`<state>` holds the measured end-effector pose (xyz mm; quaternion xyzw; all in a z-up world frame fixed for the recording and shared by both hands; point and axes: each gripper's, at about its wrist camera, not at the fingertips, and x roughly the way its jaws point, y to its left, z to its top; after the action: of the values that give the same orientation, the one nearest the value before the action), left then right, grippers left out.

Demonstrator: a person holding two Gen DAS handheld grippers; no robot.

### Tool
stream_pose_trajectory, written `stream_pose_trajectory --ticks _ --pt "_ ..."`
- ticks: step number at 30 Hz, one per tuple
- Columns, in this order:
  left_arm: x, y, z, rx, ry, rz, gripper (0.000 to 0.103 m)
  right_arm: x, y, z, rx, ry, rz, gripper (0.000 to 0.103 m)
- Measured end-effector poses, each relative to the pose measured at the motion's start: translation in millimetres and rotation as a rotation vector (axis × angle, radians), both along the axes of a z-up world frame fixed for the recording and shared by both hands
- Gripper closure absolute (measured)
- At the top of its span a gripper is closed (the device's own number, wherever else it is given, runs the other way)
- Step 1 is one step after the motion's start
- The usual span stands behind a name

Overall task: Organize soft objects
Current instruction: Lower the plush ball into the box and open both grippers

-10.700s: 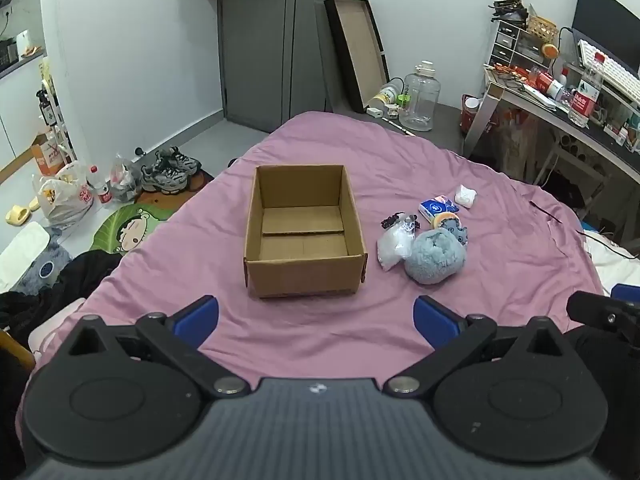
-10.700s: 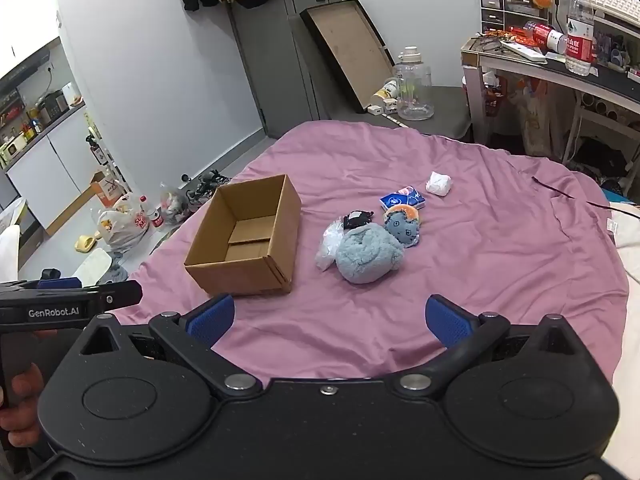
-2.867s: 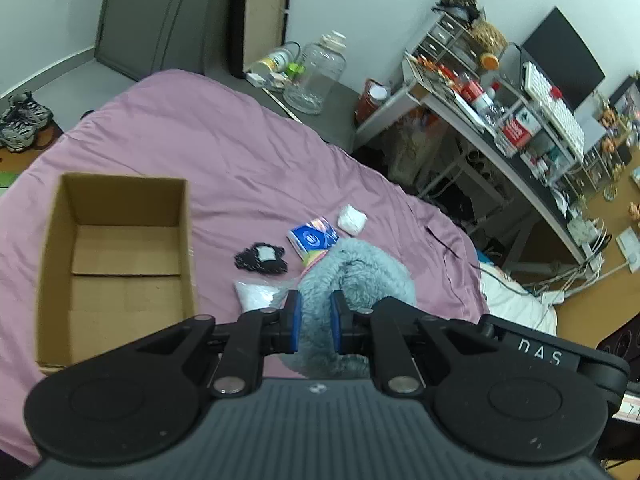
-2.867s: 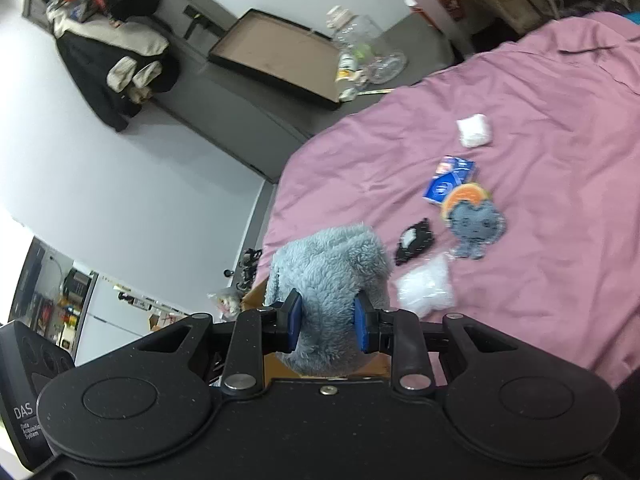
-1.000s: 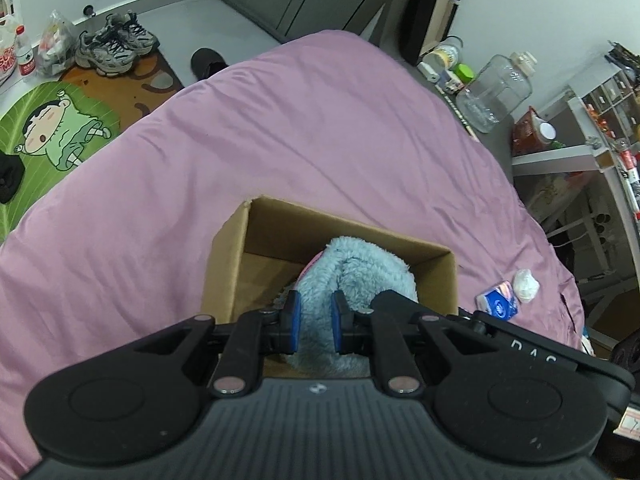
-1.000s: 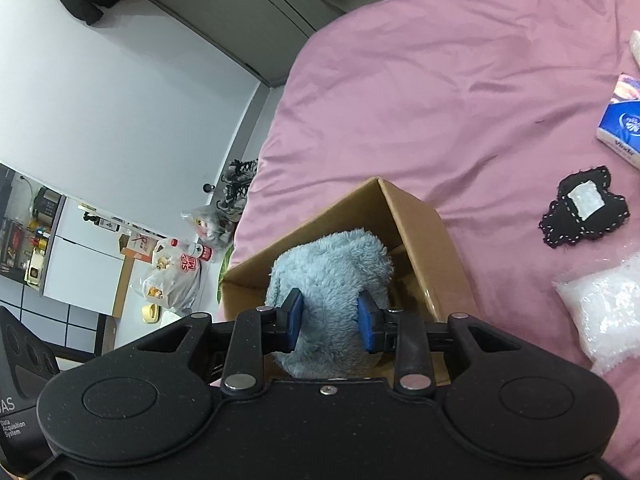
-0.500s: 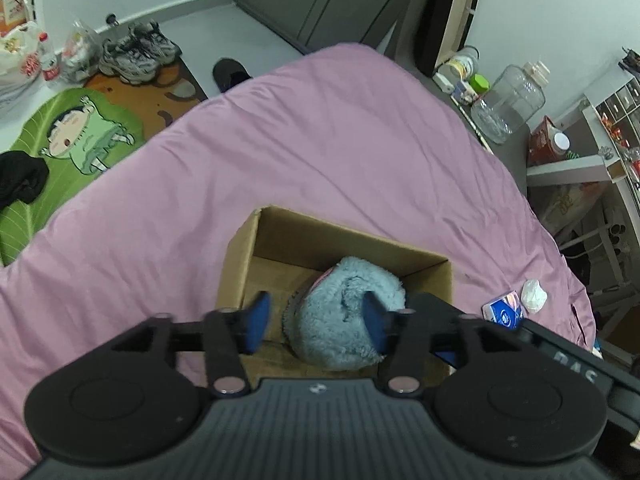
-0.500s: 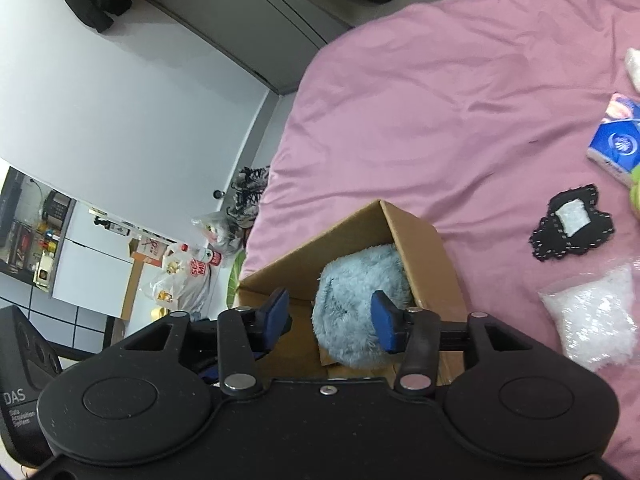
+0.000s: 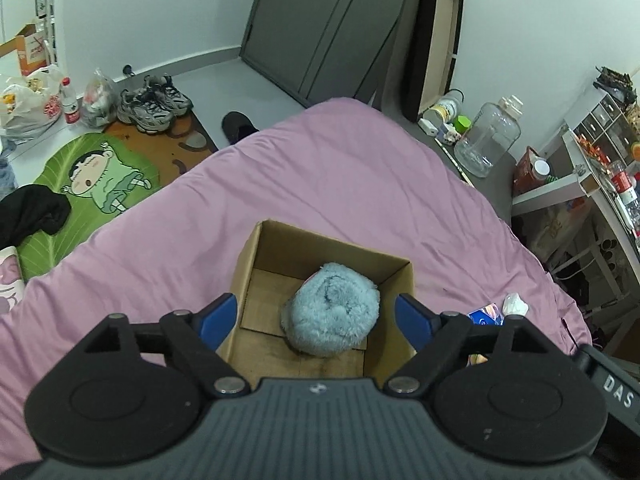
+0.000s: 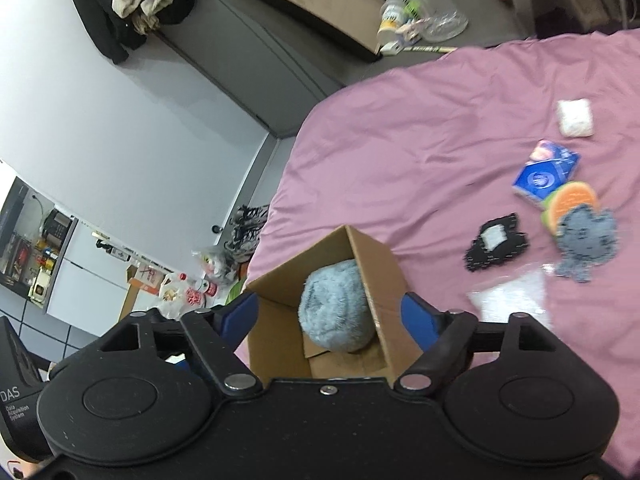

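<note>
A fluffy light-blue plush (image 9: 330, 312) lies inside the open cardboard box (image 9: 248, 264) on the pink bed. My left gripper (image 9: 316, 316) hovers above the box, its jaws opening wide, pads clear of the plush on both sides. In the right wrist view the same plush (image 10: 336, 308) rests against the box's right wall (image 10: 372, 264). My right gripper (image 10: 328, 316) also hangs above it with jaws opening and touching nothing. To the right on the sheet lie a black patch (image 10: 496, 246), a grey felt toy (image 10: 586, 236), a blue tissue pack (image 10: 546, 174), a white wad (image 10: 575, 117) and a clear bag (image 10: 508, 300).
The pink sheet (image 9: 320, 168) stretches beyond the box. Shoes (image 9: 154, 104) and a green cartoon mat (image 9: 100, 176) lie on the floor at left. A clear water jug (image 9: 486, 140) and a cluttered desk (image 9: 592, 176) stand at right.
Both grippers, shut on the plush a second ago, spread their jaws and let it go. The plush now sits in the box, and both grippers have pulled up and back.
</note>
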<state>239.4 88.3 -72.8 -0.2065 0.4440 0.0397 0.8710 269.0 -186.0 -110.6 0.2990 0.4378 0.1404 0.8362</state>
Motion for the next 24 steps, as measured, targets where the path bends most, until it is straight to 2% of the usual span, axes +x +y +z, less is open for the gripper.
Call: stream_pose_trajectory --ticks 3,7,9,12,15,24 --pt "-11.4 -2.3 7.5 0.018 -0.019 0.005 0.018 -12.7 -9.3 5.5 -0.028 -0.013 -0.019 0.018" --pt "-22.7 -6.0 14.5 0.001 -0.016 -0.008 0.018 -28.7 -24.0 9.8 -0.050 -0.025 -0.044 0.015" --pt "-29.1 -10.4 18.5 0.021 -0.020 -0.027 0.018 -34.9 -30.9 12.4 -0.066 -0.030 -0.052 0.008" --pt "-37.0 -21.9 25.2 0.064 -0.042 -0.059 0.018 -45.3 -41.2 17.9 -0.098 -0.047 -0.060 0.007" --pt "-44.5 -38.3 29.2 0.106 -0.047 -0.123 0.009 -55.9 -54.1 22.4 -0.107 -0.059 -0.081 0.000" --pt "-69.0 -73.5 38.9 0.164 -0.085 -0.193 0.006 -82.0 -81.6 32.3 -0.176 -0.085 -0.090 0.000"
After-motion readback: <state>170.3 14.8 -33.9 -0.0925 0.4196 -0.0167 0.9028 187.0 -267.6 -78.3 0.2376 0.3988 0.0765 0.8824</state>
